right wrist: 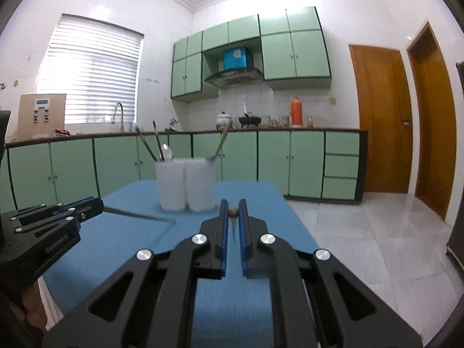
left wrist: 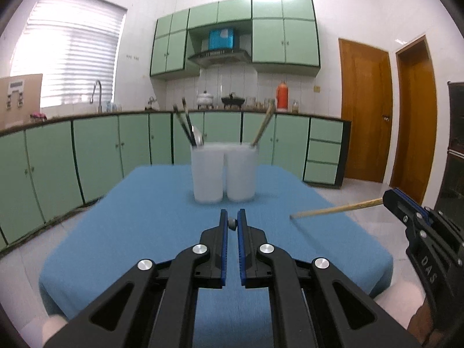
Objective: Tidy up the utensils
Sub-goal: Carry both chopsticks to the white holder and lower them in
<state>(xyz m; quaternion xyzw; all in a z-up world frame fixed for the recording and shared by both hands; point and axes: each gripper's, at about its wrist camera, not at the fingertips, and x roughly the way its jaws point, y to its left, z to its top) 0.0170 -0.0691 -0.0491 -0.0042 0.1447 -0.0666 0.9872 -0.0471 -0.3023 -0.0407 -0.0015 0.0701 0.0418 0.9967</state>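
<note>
Two white cups stand side by side on the blue table (left wrist: 145, 232). The left cup (left wrist: 207, 174) holds dark chopsticks and a spoon. The right cup (left wrist: 241, 172) holds a wooden chopstick. My left gripper (left wrist: 232, 222) is shut on a thin grey metal utensil seen end-on, and in the right wrist view (right wrist: 87, 207) the utensil (right wrist: 136, 215) points toward the cups. My right gripper (right wrist: 233, 211) is shut on a wooden chopstick seen end-on. In the left wrist view the right gripper (left wrist: 390, 198) holds the chopstick (left wrist: 336, 209) level, pointing left, right of the cups.
Green kitchen cabinets (left wrist: 95, 148) and a counter run behind the table. Two wooden doors (left wrist: 365, 116) stand at the right. White tiled floor (right wrist: 362, 232) lies right of the table. The cups also show in the right wrist view (right wrist: 185, 185).
</note>
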